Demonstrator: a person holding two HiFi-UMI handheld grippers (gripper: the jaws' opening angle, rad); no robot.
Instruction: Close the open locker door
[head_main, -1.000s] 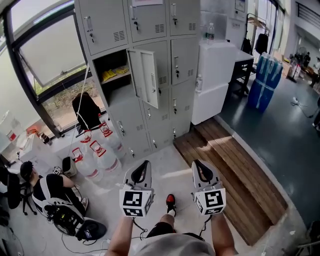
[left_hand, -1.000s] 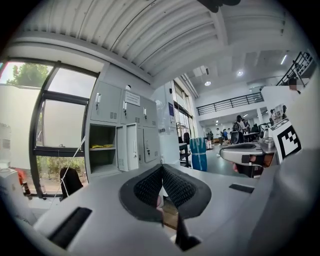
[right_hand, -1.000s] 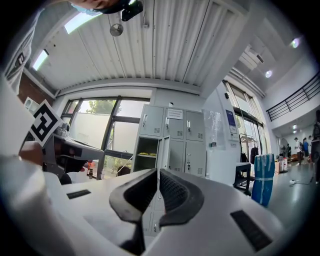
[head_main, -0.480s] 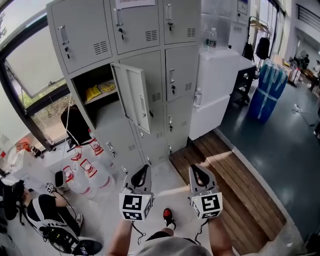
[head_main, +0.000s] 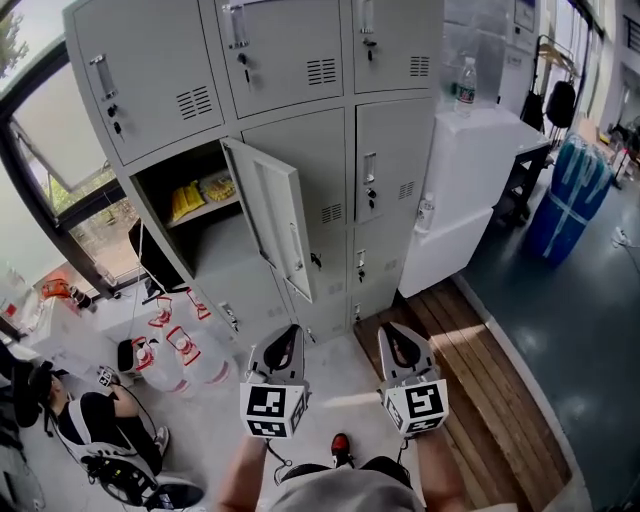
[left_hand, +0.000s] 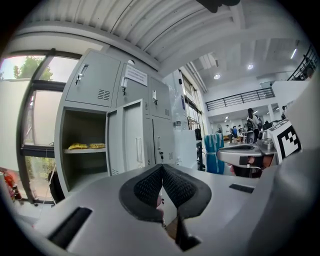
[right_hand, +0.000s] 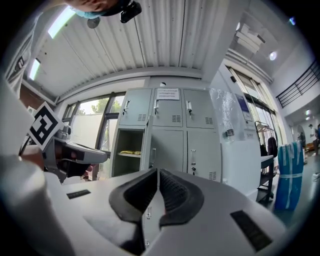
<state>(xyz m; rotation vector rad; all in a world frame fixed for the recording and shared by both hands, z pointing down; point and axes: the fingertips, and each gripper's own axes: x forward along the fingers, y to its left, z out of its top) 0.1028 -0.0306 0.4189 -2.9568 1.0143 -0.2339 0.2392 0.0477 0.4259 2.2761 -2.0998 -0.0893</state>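
The grey locker bank (head_main: 300, 130) stands ahead. One middle-row door (head_main: 272, 215) hangs open, swung out towards me; its compartment (head_main: 190, 215) holds yellow packets (head_main: 200, 190) on a shelf. My left gripper (head_main: 283, 345) and right gripper (head_main: 398, 340) are held side by side below the lockers, well short of the door, both shut and holding nothing. The left gripper (left_hand: 162, 167) view shows the open door (left_hand: 131, 142) ahead and slightly left. In the right gripper (right_hand: 157, 172) view the door's edge (right_hand: 149, 152) stands just left of centre.
Water jugs (head_main: 175, 345) stand on the floor left of the lockers, and a person (head_main: 90, 440) sits at the lower left. A white cabinet (head_main: 470, 190) with a bottle (head_main: 466, 85) on top stands to the right. A wooden platform (head_main: 470, 380) lies right of my feet.
The lockers have grown larger and nearer in the head view. Both grippers have moved forward towards them together and stayed shut.
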